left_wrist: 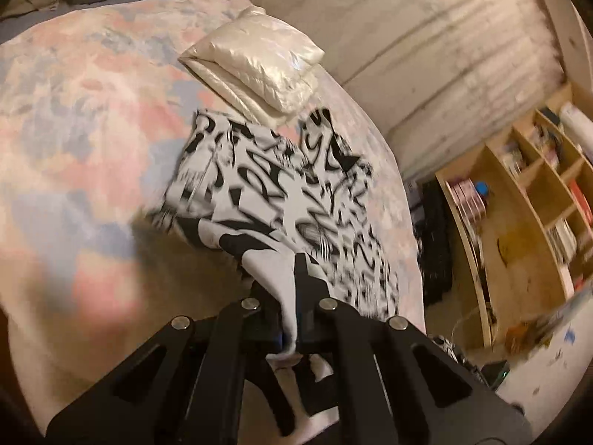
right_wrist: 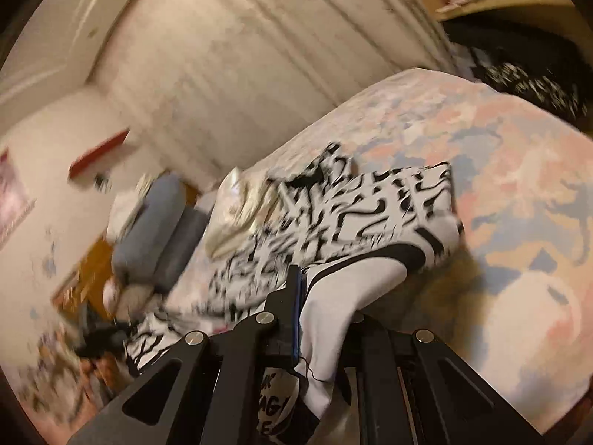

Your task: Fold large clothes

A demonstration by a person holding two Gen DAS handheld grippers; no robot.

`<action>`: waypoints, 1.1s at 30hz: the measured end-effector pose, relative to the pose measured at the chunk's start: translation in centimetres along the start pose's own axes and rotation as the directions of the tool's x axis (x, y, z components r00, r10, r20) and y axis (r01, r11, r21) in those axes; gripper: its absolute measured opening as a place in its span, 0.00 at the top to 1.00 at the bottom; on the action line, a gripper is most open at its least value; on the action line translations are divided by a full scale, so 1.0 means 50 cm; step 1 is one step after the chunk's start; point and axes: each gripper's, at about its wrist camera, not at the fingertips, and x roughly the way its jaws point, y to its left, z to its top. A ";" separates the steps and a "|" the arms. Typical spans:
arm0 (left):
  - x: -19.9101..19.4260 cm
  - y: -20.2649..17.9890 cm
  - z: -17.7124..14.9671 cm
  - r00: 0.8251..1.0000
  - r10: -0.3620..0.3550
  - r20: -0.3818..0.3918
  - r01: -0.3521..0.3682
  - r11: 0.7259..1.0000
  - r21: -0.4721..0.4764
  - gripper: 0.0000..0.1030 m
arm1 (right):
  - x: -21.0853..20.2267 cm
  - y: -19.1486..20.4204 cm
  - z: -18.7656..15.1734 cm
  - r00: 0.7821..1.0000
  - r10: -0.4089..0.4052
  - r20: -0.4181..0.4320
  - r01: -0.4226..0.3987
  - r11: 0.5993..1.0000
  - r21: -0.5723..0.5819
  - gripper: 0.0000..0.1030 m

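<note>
A white garment with a black graphic print (left_wrist: 274,193) lies across the bed, with one end lifted. My left gripper (left_wrist: 292,296) is shut on a white edge of the garment and holds it above the bedspread. In the right wrist view the same garment (right_wrist: 370,207) stretches away from me. My right gripper (right_wrist: 315,296) is shut on another white edge of it; only its left finger (right_wrist: 294,296) shows, the cloth drapes over the other. Both views are blurred by motion.
The bed has a pastel pink and blue bedspread (left_wrist: 74,129). A folded cream quilted item (left_wrist: 259,63) lies beyond the garment. Grey pillows (right_wrist: 155,230) sit at the bed's head. A wooden bookshelf (left_wrist: 519,193) stands right of the bed, and a white wall (left_wrist: 426,37) is behind it.
</note>
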 end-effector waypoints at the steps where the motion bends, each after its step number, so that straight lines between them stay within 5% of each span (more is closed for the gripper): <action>1: 0.020 -0.002 0.022 1.000 -0.002 0.003 0.002 1.000 -0.017 0.99 | 0.019 -0.009 0.024 1.000 -0.006 0.002 0.006 0.999 0.033 0.93; 10: 0.275 -0.047 0.218 0.997 0.067 -0.049 -0.073 0.990 -0.119 0.97 | 0.282 -0.068 0.249 0.996 -0.083 -0.039 0.090 0.976 0.199 0.92; 13: 0.374 -0.023 0.273 0.996 0.043 -0.078 -0.058 0.978 -0.199 0.86 | 0.410 -0.116 0.309 0.991 -0.111 -0.080 0.130 0.951 0.281 0.72; 14: 0.401 -0.015 0.288 0.996 0.033 -0.082 -0.051 0.972 -0.227 0.74 | 0.448 -0.138 0.319 0.990 -0.112 -0.087 0.134 0.939 0.317 0.62; 15: 0.424 -0.004 0.298 0.997 0.027 -0.077 -0.045 0.969 -0.242 0.64 | 0.484 -0.158 0.331 0.990 -0.115 -0.084 0.137 0.928 0.346 0.57; 18: 0.474 0.003 0.329 0.998 0.056 -0.025 -0.060 0.972 -0.227 0.56 | 0.561 -0.200 0.355 0.982 -0.163 -0.091 0.185 0.922 0.340 0.47; 22: 0.517 -0.003 0.356 0.993 0.122 -0.001 -0.121 0.985 -0.126 0.54 | 0.627 -0.227 0.371 0.971 -0.214 -0.104 0.234 0.936 0.264 0.42; 24: 0.549 -0.020 0.363 0.983 0.183 -0.023 -0.182 0.983 0.033 0.54 | 0.657 -0.232 0.370 0.956 -0.264 -0.127 0.282 0.946 0.160 0.42; 27: 0.601 -0.038 0.357 0.963 0.263 -0.060 -0.242 0.940 0.239 0.54 | 0.691 -0.245 0.354 0.929 -0.326 -0.175 0.332 0.943 0.001 0.42; 33: 0.677 -0.033 0.348 0.934 0.340 -0.114 -0.267 0.871 0.412 0.54 | 0.769 -0.281 0.324 0.896 -0.351 -0.271 0.323 0.935 -0.145 0.42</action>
